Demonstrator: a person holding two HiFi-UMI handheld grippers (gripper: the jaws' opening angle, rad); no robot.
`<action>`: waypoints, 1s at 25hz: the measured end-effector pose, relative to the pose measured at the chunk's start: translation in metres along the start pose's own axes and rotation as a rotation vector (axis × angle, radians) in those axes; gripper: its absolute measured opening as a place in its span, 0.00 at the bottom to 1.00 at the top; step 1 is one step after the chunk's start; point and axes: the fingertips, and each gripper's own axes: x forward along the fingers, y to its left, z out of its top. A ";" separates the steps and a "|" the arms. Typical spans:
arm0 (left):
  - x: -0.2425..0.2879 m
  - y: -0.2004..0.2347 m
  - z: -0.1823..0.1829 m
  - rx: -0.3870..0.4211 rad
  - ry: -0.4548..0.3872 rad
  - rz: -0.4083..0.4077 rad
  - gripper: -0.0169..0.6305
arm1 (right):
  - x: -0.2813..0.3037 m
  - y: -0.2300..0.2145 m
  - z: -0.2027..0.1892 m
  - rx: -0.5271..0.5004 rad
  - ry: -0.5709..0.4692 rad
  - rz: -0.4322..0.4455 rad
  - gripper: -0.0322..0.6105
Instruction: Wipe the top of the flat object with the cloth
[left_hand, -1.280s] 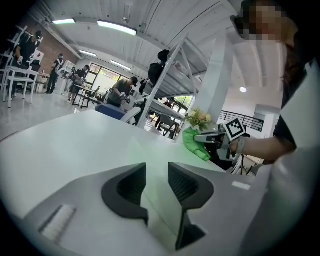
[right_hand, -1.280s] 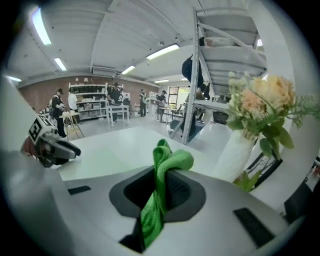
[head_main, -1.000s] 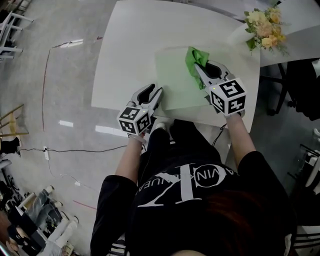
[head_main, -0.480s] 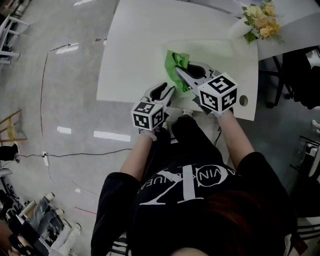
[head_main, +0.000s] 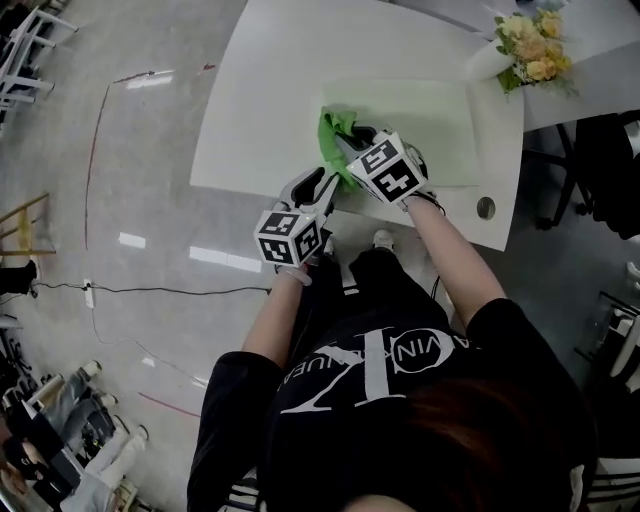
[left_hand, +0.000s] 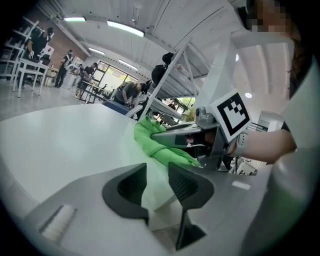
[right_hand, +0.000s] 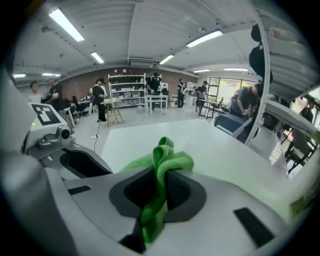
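A pale green flat mat (head_main: 420, 125) lies on the white table (head_main: 260, 110). My right gripper (head_main: 345, 138) is shut on a bright green cloth (head_main: 333, 130) and presses it onto the mat's left edge. The cloth (right_hand: 167, 157) bunches up between the right gripper (right_hand: 159, 175) jaws and hangs below them. My left gripper (head_main: 322, 180) sits at the table's near edge by the mat's near-left corner. Its jaws stand a little apart, and the left gripper (left_hand: 157, 170) shows the mat (left_hand: 152, 187) through the gap. The cloth (left_hand: 155, 140) lies just beyond it.
A bouquet of flowers (head_main: 530, 55) stands at the table's far right corner. A round hole (head_main: 486, 207) is in the table's near right corner. A second table and a dark chair (head_main: 610, 160) stand to the right. People and shelves are far behind.
My right gripper has swept the cloth leftward across the mat, from its middle to its left edge. The left gripper has stayed at the near edge.
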 end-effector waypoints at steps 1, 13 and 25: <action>0.000 0.001 0.000 0.005 -0.006 0.018 0.25 | 0.001 0.000 0.001 -0.040 0.012 0.006 0.11; -0.007 0.004 0.000 0.001 -0.032 0.142 0.25 | -0.037 -0.030 -0.035 -0.090 0.061 -0.027 0.11; -0.012 0.003 0.004 0.035 -0.028 0.165 0.25 | -0.134 -0.134 -0.133 0.128 0.091 -0.260 0.11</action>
